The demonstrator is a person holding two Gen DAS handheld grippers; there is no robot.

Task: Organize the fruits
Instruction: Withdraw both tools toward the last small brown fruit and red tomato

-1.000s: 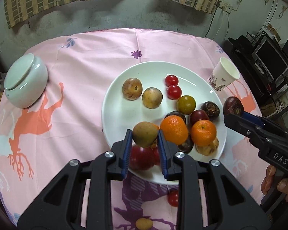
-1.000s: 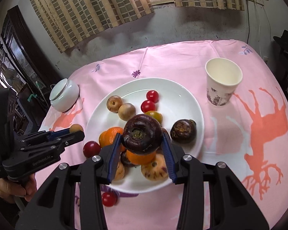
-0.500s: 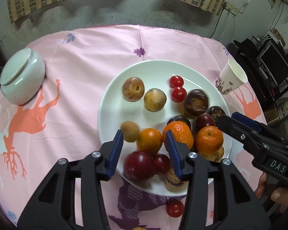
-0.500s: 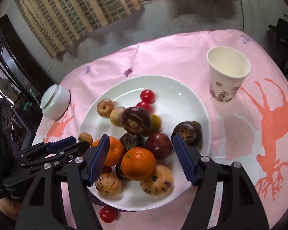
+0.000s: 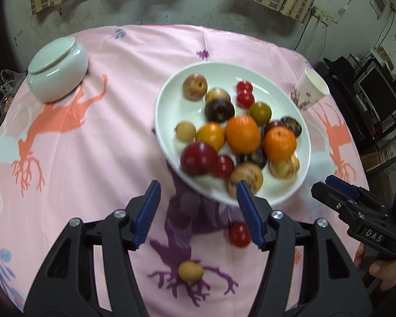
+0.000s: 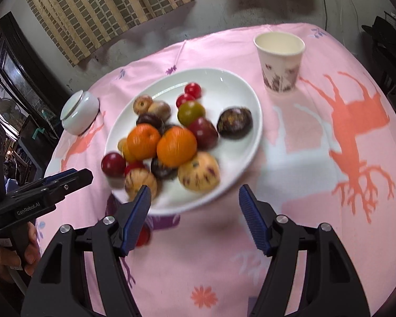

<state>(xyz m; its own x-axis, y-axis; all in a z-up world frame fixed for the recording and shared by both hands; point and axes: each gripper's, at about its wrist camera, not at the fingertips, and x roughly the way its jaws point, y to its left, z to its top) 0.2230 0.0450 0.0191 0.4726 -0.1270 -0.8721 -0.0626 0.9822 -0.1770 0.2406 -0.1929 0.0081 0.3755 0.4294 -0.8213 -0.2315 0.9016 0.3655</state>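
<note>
A white plate (image 5: 169,100) (image 6: 240,92) on the pink tablecloth holds several fruits: oranges (image 5: 242,133) (image 6: 176,146), red plums (image 5: 198,158), dark purple fruits (image 6: 234,123), cherry tomatoes and brown fruits. A red cherry tomato (image 5: 239,234) and a small brown fruit (image 5: 190,271) lie on the cloth in front of the plate. My left gripper (image 5: 198,214) is open and empty, just short of the plate's near rim. My right gripper (image 6: 195,216) is open and empty at the plate's near edge. The cherry tomato (image 6: 142,236) shows partly behind its left finger.
A white lidded ceramic jar (image 5: 57,69) (image 6: 79,112) stands at the far left of the table. A paper cup (image 5: 310,89) (image 6: 279,60) stands at the far right. Dark shelves and electronics stand beyond the table's right edge.
Both grippers opened, letting the brown fruit and the dark purple fruit go onto the plate, then pulled back toward the near side of the table.
</note>
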